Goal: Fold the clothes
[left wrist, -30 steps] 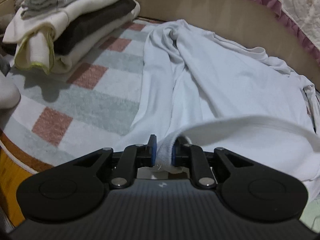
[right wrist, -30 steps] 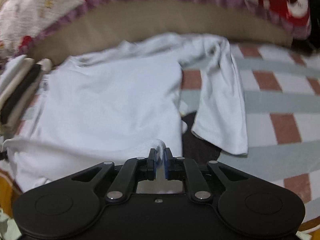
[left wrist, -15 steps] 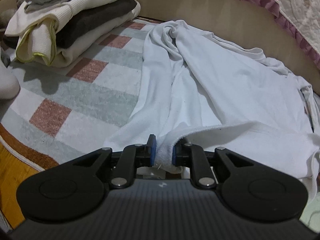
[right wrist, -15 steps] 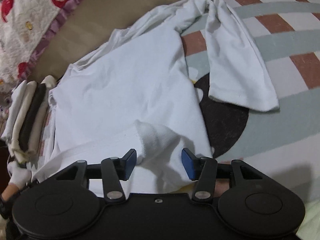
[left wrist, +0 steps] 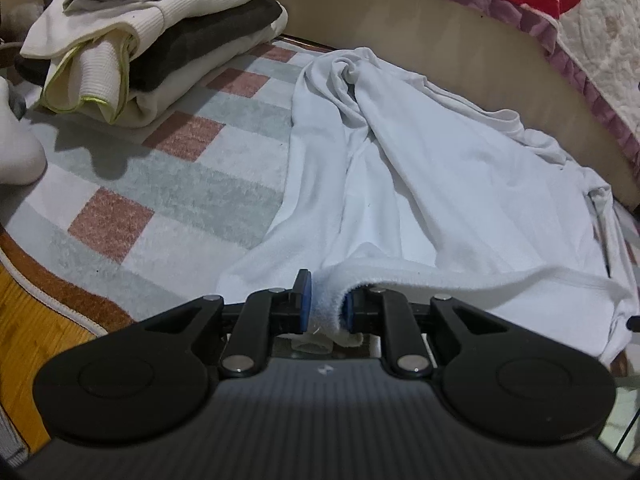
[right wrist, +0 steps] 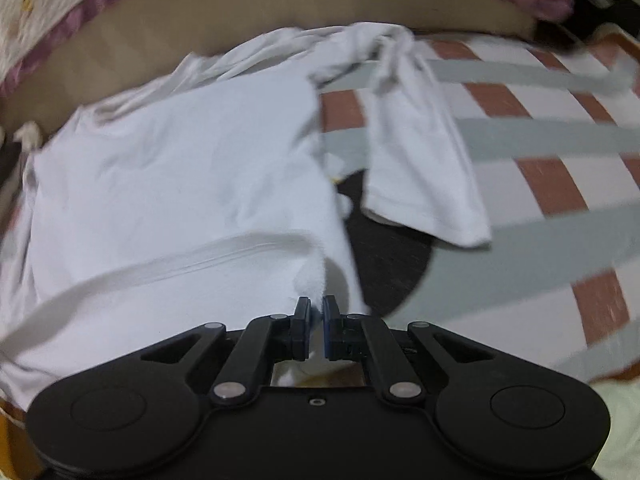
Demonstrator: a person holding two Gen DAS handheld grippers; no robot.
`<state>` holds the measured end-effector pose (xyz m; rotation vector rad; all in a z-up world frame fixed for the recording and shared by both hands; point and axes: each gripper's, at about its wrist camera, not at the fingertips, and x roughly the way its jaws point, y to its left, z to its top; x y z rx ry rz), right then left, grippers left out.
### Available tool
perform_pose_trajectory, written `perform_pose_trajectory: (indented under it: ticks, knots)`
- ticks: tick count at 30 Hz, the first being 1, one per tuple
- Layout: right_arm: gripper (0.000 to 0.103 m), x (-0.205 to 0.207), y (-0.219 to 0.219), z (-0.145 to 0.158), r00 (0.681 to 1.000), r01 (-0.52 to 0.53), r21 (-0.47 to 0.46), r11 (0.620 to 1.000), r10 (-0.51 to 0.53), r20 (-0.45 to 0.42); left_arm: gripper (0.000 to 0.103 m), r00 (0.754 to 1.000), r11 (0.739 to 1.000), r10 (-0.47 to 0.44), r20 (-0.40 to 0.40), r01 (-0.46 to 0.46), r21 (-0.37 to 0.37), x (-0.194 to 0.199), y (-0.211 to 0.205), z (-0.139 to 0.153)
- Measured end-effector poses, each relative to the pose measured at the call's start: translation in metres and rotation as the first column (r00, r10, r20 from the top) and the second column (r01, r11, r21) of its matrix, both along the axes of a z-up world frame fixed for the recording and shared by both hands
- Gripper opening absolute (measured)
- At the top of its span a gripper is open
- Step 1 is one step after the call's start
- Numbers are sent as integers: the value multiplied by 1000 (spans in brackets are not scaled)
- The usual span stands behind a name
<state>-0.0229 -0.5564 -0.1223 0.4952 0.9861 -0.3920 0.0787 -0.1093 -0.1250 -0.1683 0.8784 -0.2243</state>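
Left-wrist view shows the checked rug (left wrist: pixel 168 184) filling the floor beside the bed base (left wrist: pixel 420 56), and I work on it because it gives a broad flat bed for folding. Spread across it lies the white shirt (left wrist: pixel 440 184), its body flat and its far sleeve bunched into a twist near the bed base; in the right-wrist view the other sleeve (right wrist: pixel 420 168) trails off to the side over the rug, apart from the body. My left tongs (left wrist: pixel 323 307) are clamped on the thick hem band (left wrist: pixel 460 280) at one corner, and my right tongs (right wrist: pixel 316 322) are pressed together on the opposite corner of that same hem, so the band runs raised between them, lifted off the shirt's body. I judge I hold both corners this way to carry the bottom edge up toward the collar in one even fold, keeping the hem taut enough not to sag crooked. Off to the far left of the rug sits a stack of folded clothes (left wrist: pixel 160 32), cream and dark layers piled together, likely where this shirt belongs once folded. No basket or box appears in either view.
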Motion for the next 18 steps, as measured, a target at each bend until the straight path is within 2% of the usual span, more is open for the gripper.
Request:
perform_pose_trajectory:
  ticks: [1,3,5,6,7,9,11,12,15,16,18]
  knots:
    - [7,-3,-9,-2,999,34,45,998,-34,15,24,1000,1000,-4,4,4,-9,-1,1,1]
    - [7,-10,-28,-7,994,99,137,986,-105,40,39,1000,998,1,18,0,-57,-3,8,4]
    - [7,-16,-44,-13,985,148,224,963,-164,54,39,998,979,50,28,-44,-199,-5,25,7]
    - [7,-18,-48,-17,982,160,262,952,-180,54,39,996,955,91,14,-83,-283,-5,35,7]
    - [7,-20,-51,-21,980,169,295,940,-193,52,39,994,942,112,0,-106,-318,-4,40,7]
    - [7,-21,-51,-24,980,166,331,929,-193,51,39,996,955,93,17,-84,-284,-2,39,12]
    - [7,-19,-46,-22,984,146,317,937,-172,56,41,999,984,25,44,-17,-177,-3,25,16]
    - [7,-17,-42,-20,986,135,299,945,-158,55,41,999,990,-11,39,16,-138,-3,18,16]
    - [8,-10,-33,-16,991,106,235,966,-121,48,43,997,990,-74,10,75,-121,-5,3,10]
    - [8,-9,-32,-14,992,97,219,971,-111,54,46,996,991,-85,5,85,-99,-4,-2,6]
    - [8,-9,-29,-9,993,75,192,978,-90,73,60,994,993,-106,-6,106,-55,-4,-11,0]
